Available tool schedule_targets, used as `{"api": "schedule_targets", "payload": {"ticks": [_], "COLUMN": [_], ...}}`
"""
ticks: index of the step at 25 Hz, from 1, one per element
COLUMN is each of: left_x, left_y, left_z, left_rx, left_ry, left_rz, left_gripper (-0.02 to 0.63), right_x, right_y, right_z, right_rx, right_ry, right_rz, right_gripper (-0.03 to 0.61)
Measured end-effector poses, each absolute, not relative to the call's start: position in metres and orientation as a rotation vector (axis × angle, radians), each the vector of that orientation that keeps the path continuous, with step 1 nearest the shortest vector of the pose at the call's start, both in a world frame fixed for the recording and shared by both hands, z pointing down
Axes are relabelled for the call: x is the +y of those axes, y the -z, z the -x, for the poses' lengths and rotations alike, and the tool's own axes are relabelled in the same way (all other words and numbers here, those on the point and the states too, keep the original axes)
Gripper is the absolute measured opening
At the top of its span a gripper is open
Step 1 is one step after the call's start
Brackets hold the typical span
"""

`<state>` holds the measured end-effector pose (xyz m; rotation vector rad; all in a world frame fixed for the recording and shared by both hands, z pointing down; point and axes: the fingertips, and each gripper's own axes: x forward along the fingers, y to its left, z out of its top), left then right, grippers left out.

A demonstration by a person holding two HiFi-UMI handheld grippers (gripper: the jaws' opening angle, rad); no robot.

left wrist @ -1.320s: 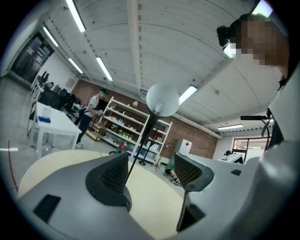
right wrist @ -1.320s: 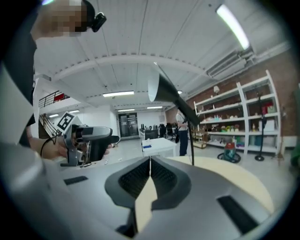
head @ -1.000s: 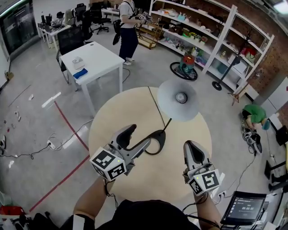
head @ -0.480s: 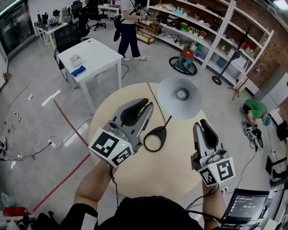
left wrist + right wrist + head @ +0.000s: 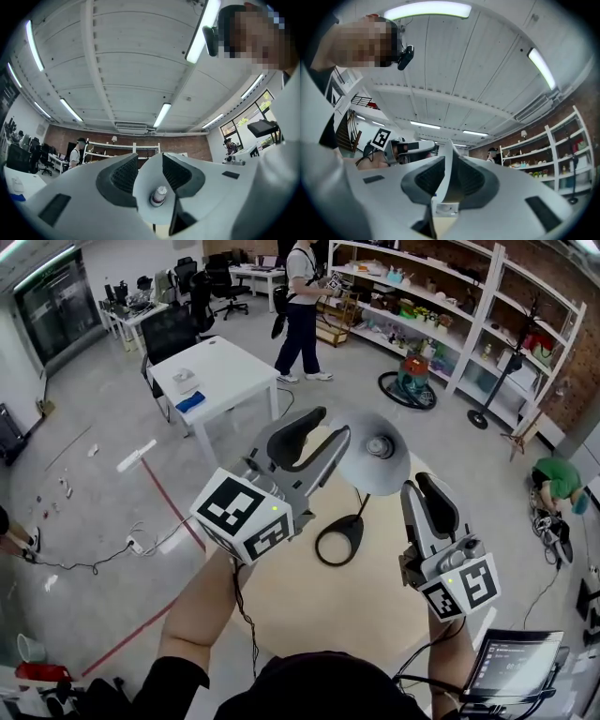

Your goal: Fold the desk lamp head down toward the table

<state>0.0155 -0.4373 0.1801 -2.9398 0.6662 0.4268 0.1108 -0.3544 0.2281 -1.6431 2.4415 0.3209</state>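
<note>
The desk lamp stands on a round wooden table point(image 5: 309, 615). Its white cone head point(image 5: 361, 470) faces up with the bulb showing, over a thin arm point(image 5: 359, 504) and a dark ring base point(image 5: 319, 545). My left gripper point(image 5: 333, 427) is raised at the head's left rim. Its jaws are opening and stand a little apart, and the shade point(image 5: 150, 180) shows through the gap with nothing pinched. My right gripper point(image 5: 421, 482) points up at the head's lower right rim. The rim point(image 5: 448, 154) shows edge-on in that gripper's point(image 5: 449, 161) narrow gap.
Behind the round table are a white rectangular table point(image 5: 211, 381), a standing person point(image 5: 305, 306) and long shelves point(image 5: 450, 315). A screen point(image 5: 511, 667) sits at the lower right. Red tape point(image 5: 169, 507) and cables cross the floor on the left.
Both grippers have risen from just above the tabletop to the level of the lamp head. The left one rolled, and its wide jaws narrowed to a small gap. The lamp has not moved.
</note>
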Motion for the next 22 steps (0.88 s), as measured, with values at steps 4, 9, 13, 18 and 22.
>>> {"api": "schedule_targets", "payload": {"ticks": [4,9,13,18,22], "left_x": [-0.417,-0.411,-0.426,-0.422,-0.416], "left_y": [-0.150,-0.147,-0.148,-0.163,-0.172], "left_z": [-0.030,-0.062,-0.065,-0.060,-0.053], "left_rx": [0.549,0.381,0.368,0.413,0.437], "left_ry": [-0.425,-0.234,-0.246,-0.077,-0.068], "left_rz": [2.904,2.936,3.093,3.015,3.000], "left_gripper": [0.161,0.238,0.238,0.238,0.238], "right_x": [-0.351,-0.347,-0.345,-0.339,-0.336], "right_y": [-0.234,-0.235,-0.239,-0.250,-0.262], "right_z": [-0.123,-0.124,-0.131,-0.145,-0.152], "right_rx": [2.422,2.400,2.364,2.327,2.310], "right_ry": [-0.218,-0.187,-0.165,-0.126,-0.092], "right_rz": [1.577,1.529,1.524,1.554,1.570], "right_gripper": [0.067,0.067,0.067,0.067,0.067]}}
